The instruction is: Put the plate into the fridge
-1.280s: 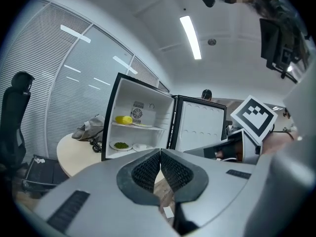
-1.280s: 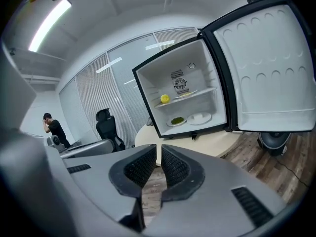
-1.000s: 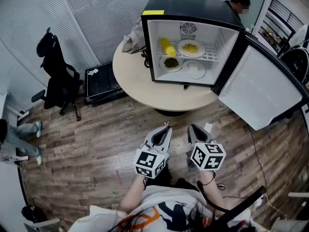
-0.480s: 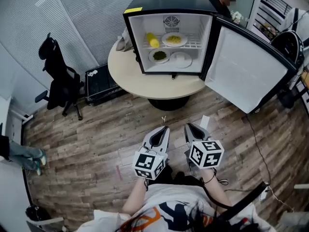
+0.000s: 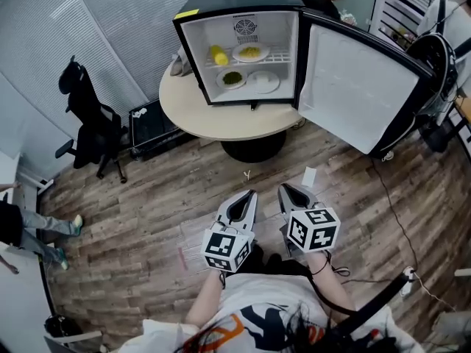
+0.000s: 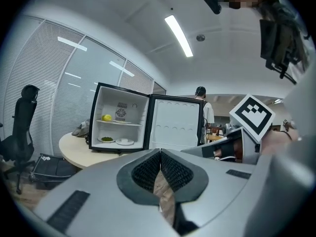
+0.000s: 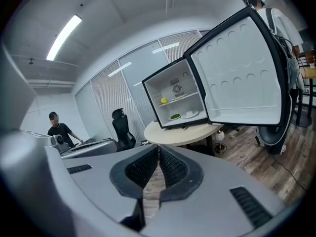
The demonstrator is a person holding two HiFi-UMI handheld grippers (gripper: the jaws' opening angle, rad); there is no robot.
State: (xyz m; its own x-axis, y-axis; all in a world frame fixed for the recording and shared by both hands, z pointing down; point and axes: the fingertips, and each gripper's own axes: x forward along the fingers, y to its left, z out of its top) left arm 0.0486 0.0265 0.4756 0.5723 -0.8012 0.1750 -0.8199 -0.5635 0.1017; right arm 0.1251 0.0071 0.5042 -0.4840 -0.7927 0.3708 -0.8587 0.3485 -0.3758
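Evidently the white plate is already lying inside the open fridge on the round table, straight ahead and well apart from both tools. The left gripper and right gripper are hanging side by side, about equally distant, jaws pressed together on nothing.

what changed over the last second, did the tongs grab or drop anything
The fridge and its table slid from upper right toward the top centre of the head view and shrank slightly: the person seems to be backing away. Nothing taken or let go. The left tongs and right tongs stay shut and empty; the door stays open.
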